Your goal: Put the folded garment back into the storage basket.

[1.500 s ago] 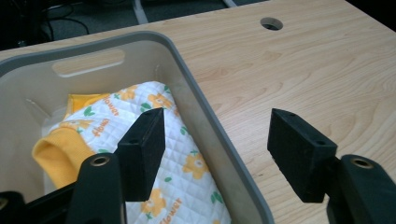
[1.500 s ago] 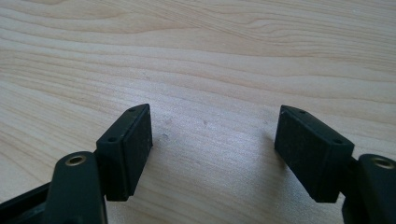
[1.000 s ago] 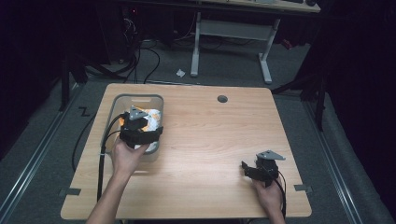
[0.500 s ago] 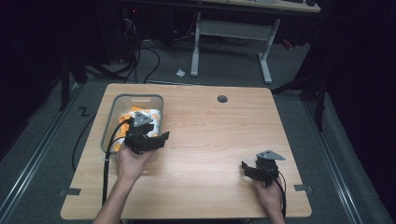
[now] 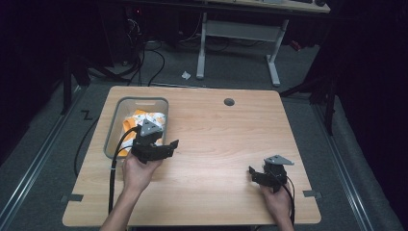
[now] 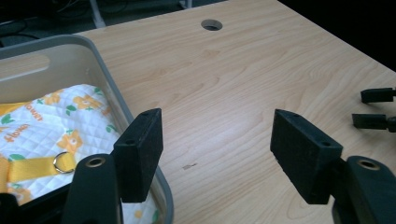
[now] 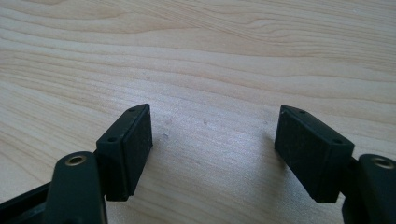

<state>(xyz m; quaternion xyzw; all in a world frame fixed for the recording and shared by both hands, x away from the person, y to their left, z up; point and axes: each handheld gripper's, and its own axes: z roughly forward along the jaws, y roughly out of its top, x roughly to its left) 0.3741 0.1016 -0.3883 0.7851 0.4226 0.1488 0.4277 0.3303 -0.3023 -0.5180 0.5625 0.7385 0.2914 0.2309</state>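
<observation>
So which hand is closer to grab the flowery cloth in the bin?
The left. The left gripper is open right at the grey bin rim, beside the flowery cloth. The right gripper sits far across the table, open over bare wood.

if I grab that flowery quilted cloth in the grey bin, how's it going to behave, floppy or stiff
Probably floppy: the quilted cloth lies crumpled and folded in the grey bin, so it should sag and drape from one pinch. Likely light for its bulk. Its yellow strap with a metal ring may dangle or snag on the rim.

The wooden table bears a grey bin (seemingly plastic).
</observation>
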